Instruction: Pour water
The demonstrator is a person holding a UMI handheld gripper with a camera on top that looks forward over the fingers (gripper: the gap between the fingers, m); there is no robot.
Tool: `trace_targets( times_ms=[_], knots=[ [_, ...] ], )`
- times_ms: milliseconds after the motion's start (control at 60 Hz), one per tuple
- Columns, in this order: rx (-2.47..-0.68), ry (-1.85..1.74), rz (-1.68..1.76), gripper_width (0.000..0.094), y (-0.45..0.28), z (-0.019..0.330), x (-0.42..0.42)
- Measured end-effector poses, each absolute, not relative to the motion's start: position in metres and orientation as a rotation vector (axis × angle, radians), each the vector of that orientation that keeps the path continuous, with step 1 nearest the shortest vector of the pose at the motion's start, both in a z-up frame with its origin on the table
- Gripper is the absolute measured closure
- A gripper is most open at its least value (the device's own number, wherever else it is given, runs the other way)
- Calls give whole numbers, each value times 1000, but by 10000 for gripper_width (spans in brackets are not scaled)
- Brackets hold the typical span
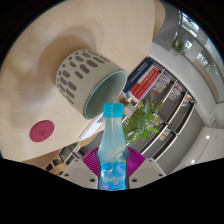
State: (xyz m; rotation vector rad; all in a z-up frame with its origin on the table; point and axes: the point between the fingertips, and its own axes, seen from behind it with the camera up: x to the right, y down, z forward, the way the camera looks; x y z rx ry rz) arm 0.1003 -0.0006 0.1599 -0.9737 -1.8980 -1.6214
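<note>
Both claw point(112, 170) fingers clamp the water bottle point(113, 140) — its blue cap point(114, 108) beside the spotted cup point(90, 75).

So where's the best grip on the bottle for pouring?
The bottle already stands between the fingers, which look shut on its lower body. That is the part to grip: the straight sides below the blue cap, taken side-on across the width, leaving the neck free to tip toward the cup.

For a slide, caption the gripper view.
Tool grips a blue-capped water bottle, tilted toward a grey patterned cup on the round table.
</note>
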Motion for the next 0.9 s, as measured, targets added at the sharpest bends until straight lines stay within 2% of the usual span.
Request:
trace_targets(
  times_ms=[183, 317, 467, 550, 667, 800, 900],
  knots=[
    [-988, -1867, -1593, 630, 0, 162, 89],
    [-1172, -1660, -1397, 631, -8, 179, 78],
    [-1411, -1254, -1057, 615, -24, 226, 67],
    [-1481, -1007, -895, 616, -31, 259, 72],
    [-1550, -718, -694, 615, -37, 281, 91],
    [-1649, -392, -409, 616, -38, 273, 126],
    [-1710, -224, -262, 600, -25, 241, 145]
  ],
)
